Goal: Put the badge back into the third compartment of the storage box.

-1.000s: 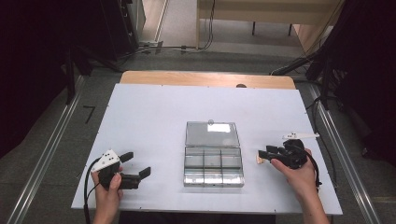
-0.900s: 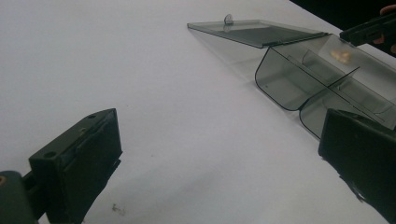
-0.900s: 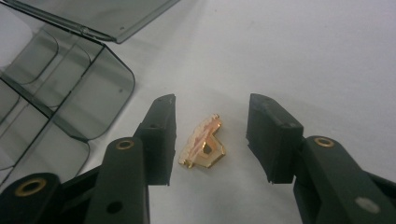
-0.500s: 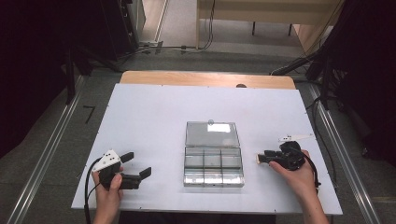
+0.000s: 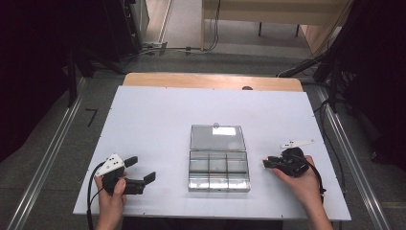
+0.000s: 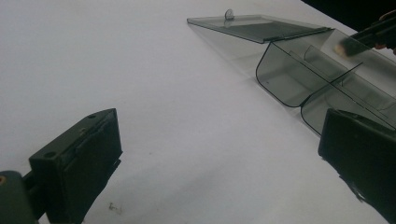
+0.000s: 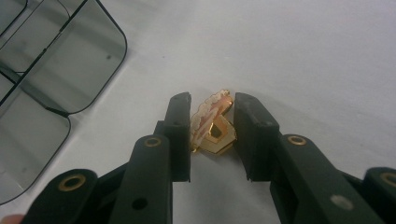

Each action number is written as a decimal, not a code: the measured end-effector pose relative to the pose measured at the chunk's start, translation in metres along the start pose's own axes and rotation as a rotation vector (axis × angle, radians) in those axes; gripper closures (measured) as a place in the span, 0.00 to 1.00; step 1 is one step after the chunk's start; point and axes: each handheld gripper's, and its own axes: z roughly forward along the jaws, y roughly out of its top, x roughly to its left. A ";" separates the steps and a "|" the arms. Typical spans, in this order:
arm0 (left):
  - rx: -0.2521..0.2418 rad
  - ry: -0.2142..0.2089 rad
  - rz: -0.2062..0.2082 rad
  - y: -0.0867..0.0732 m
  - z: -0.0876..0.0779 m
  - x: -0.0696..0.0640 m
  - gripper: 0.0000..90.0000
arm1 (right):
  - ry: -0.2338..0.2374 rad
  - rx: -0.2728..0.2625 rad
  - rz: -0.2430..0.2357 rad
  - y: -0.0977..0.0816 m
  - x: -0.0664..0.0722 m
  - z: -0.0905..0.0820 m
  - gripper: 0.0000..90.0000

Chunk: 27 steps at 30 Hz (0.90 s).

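A clear plastic compartment box [image 5: 219, 165] lies open mid-table, its lid [image 5: 218, 136] flat behind it. Just right of it, my right gripper [image 5: 265, 163] points at the box. Between its jaws [image 7: 213, 98] a small gold ring with a pink, pearly top [image 7: 212, 126] rests on the table. The jaws have just been closing. The left pad meets the ring, while a sliver of gap shows at the right pad. My left gripper [image 5: 142, 168] rests at the front left, open wide with nothing in it [image 6: 217, 123], facing the box [image 6: 289, 79].
The white tabletop [image 5: 158, 124] spreads around the box. A wooden table edge [image 5: 210, 80] runs along the back. Metal rails [image 5: 52, 153] flank both sides on the floor. The box compartments [image 7: 70, 60] look empty.
The right gripper's jaws have narrowed around the ring and the hand has shifted slightly. The left gripper has stayed put.
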 end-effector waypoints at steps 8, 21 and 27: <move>-0.001 0.011 -0.001 0.000 0.000 0.000 0.00 | -0.039 -0.008 -0.018 0.001 0.006 -0.001 0.79; -0.001 0.013 0.001 0.000 0.000 -0.001 0.00 | -0.070 -0.025 -0.073 0.005 0.020 0.000 0.88; 0.000 0.013 0.002 0.000 0.000 -0.001 0.00 | -0.050 -0.026 -0.056 0.003 0.017 0.001 0.87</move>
